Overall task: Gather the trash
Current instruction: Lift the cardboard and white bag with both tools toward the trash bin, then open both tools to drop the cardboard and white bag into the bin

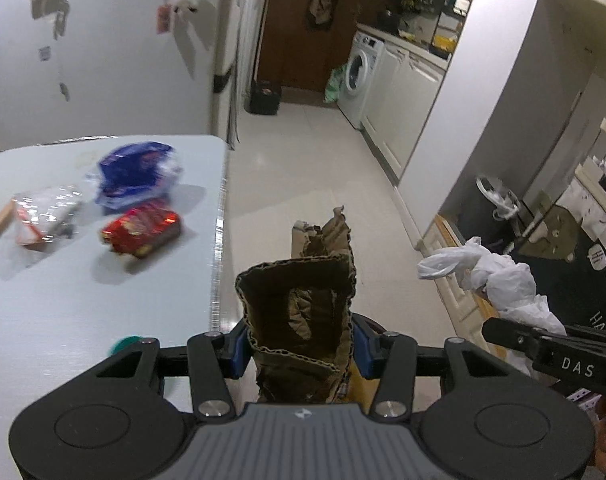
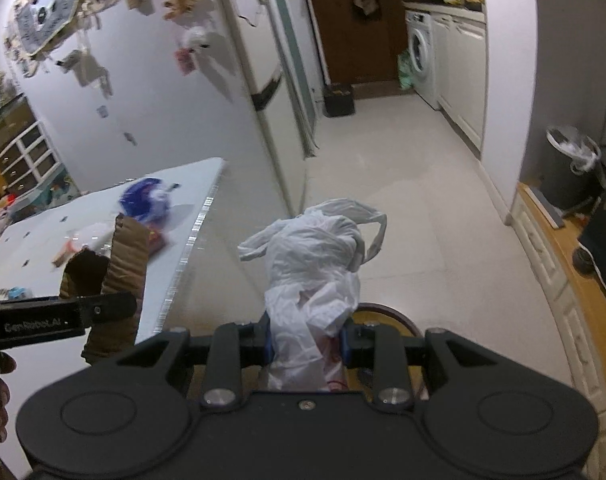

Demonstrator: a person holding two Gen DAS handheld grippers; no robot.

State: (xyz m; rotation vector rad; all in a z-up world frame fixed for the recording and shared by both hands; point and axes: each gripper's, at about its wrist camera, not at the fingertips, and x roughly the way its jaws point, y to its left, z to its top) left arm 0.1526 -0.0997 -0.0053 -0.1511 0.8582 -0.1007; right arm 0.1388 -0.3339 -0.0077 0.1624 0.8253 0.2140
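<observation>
Cardboard (image 1: 303, 312) in left fingers (image 1: 239, 350), bag (image 2: 315, 276) in right

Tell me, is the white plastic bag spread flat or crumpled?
Crumpled: the white plastic bag stands bunched between the right gripper pads, its handles sticking out.

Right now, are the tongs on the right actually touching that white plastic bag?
Touching. In the right wrist view the right tongs are closed on the white plastic bag: both blue pads press into its crumpled lower end, with no gap on either side.
</observation>
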